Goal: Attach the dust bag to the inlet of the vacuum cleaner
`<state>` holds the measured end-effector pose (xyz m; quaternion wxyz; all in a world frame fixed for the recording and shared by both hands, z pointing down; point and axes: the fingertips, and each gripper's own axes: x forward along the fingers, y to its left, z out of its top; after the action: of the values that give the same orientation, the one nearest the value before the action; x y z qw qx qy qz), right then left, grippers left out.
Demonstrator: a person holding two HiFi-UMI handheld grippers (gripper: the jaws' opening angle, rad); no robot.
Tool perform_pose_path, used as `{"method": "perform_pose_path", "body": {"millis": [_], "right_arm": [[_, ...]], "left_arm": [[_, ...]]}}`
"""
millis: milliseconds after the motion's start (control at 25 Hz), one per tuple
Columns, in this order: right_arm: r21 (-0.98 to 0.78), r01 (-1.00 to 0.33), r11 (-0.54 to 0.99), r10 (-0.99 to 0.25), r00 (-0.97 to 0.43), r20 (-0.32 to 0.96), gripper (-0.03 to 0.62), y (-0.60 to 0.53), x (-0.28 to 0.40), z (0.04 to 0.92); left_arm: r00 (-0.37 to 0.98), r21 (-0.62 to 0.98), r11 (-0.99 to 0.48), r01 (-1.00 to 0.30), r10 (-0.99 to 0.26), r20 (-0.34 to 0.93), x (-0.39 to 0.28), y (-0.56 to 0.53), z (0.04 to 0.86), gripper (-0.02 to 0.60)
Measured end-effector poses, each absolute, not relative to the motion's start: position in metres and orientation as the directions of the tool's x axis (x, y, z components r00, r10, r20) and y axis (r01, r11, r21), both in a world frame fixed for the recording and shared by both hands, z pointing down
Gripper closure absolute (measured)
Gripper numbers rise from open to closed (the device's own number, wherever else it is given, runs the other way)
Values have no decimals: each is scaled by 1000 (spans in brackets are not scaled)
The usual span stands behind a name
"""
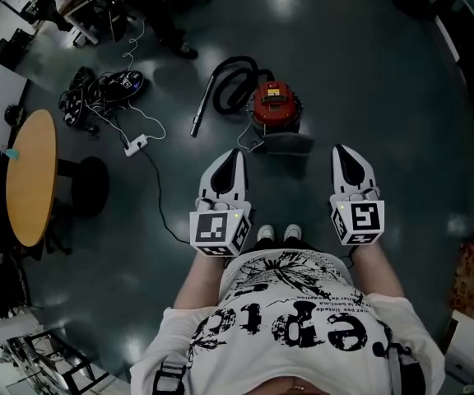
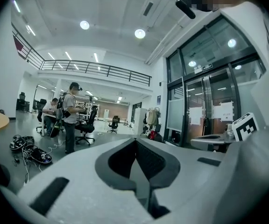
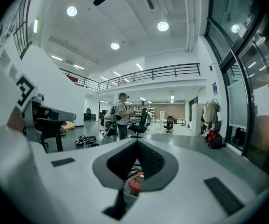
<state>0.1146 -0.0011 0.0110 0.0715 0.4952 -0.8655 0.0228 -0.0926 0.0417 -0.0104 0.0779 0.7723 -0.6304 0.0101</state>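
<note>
Both tongs are pressed together and pinch nothing: the left gripper (image 1: 234, 156) and the right gripper (image 1: 341, 153), smooth white wedge-shaped shells with ribbed dark pads, taper to closed points above the glossy dark floor (image 1: 369, 72). Well ahead of them on that floor sits the vacuum cleaner (image 1: 274, 105), a squat red drum with a ribbed black hose (image 1: 225, 85) coiled beside it. A flat grey piece (image 1: 289, 144) (the dust bag, by its limp slab shape) lies against the drum's near side, apart from both grippers.
</note>
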Motion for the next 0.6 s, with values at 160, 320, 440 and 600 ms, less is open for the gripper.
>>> {"method": "perform_pose_path", "body": {"millis": [160, 320, 440, 600], "right_arm": [[24, -871, 490, -865, -483, 136, 591, 3, 108, 7], [43, -855, 516, -854, -510, 108, 592, 10, 94, -4], [57, -852, 521, -853, -516, 86, 592, 11, 87, -14], [51, -856, 515, -856, -510, 80, 592, 8, 88, -20]], "left_arm": [[186, 95, -177, -980, -978, 95, -105, 45, -19, 578], [181, 79, -175, -982, -980, 78, -114, 46, -30, 578], [180, 80, -174, -981, -980, 80, -120, 43, -32, 578], [201, 74, -196, -978, -976, 78, -117, 39, -35, 578]]}}
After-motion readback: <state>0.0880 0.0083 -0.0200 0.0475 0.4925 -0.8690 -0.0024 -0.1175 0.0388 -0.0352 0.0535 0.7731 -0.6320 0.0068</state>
